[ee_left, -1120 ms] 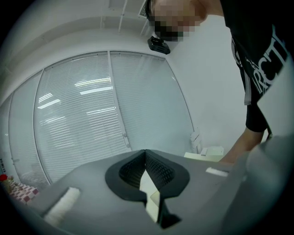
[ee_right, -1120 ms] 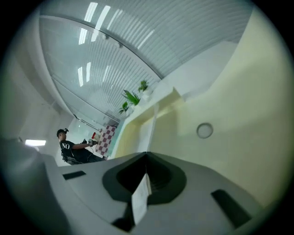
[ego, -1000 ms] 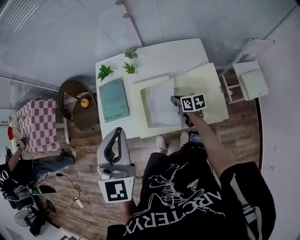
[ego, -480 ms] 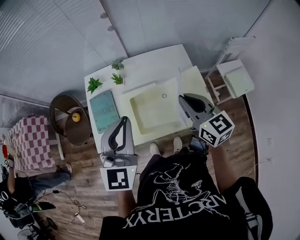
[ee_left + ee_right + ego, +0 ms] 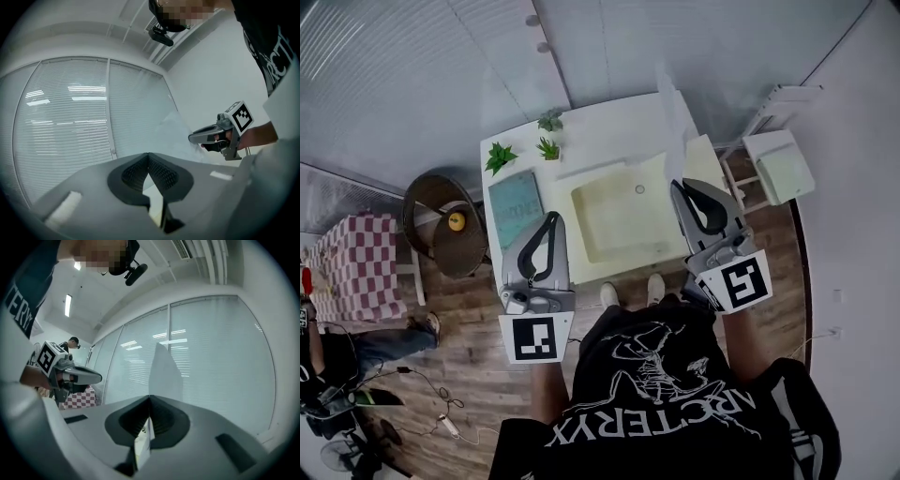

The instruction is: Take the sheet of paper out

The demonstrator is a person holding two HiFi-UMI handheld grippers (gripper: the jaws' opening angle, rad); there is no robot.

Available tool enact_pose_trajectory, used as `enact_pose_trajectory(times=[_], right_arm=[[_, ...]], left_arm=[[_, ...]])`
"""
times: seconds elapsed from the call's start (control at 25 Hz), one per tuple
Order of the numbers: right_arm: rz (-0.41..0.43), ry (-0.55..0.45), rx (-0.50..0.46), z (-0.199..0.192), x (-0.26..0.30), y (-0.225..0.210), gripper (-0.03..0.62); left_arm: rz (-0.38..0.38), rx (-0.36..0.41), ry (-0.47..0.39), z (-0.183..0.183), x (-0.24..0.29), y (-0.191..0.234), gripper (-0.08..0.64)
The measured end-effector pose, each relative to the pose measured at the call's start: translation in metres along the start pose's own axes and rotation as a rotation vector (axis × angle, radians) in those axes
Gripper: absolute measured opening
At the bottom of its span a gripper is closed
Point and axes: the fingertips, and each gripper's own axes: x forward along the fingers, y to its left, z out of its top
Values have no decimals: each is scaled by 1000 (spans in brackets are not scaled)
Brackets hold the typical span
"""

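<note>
Paper sheet [image 5: 675, 117] now stands up in the air, pinched tight in your right gripper [image 5: 679, 186]. A moment ago it lay in the yellow folder [image 5: 623, 225]. That folder looks bare now, so the sheet seems out. Your left gripper [image 5: 553, 217] is closed on nothing.

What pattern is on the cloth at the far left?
The cloth is red-and-white checked; the head view shows it best.

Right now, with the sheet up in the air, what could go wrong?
1. The right claw pinches the sheet by one edge only, so it could slip or crease.
2. The left claw is shut, empty and apart from the sheet, so the tall free end may flop or fold.
</note>
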Motion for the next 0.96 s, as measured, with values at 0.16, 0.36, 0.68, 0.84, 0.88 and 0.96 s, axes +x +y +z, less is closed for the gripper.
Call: enact_pose_trajectory(times=[0.16, 0.36, 0.68, 0.84, 0.88, 0.96], right_arm=[[12, -11, -7, 8, 0, 3, 12], [31, -5, -46, 11, 4, 7, 12], [44, -13, -61, 16, 4, 10, 12], [51, -16, -70, 16, 4, 11, 12], [52, -17, -74, 16, 4, 11, 12], [51, -16, -79, 16, 4, 12, 12]], left_arm=[[27, 31, -6, 2, -2, 9, 11], [46, 65, 9, 1, -3, 10, 11], [58, 23, 5, 1, -6, 6, 11], [58, 27, 9, 1, -7, 5, 11], [58, 28, 7, 1, -6, 5, 11], [55, 29, 4, 1, -6, 4, 11]])
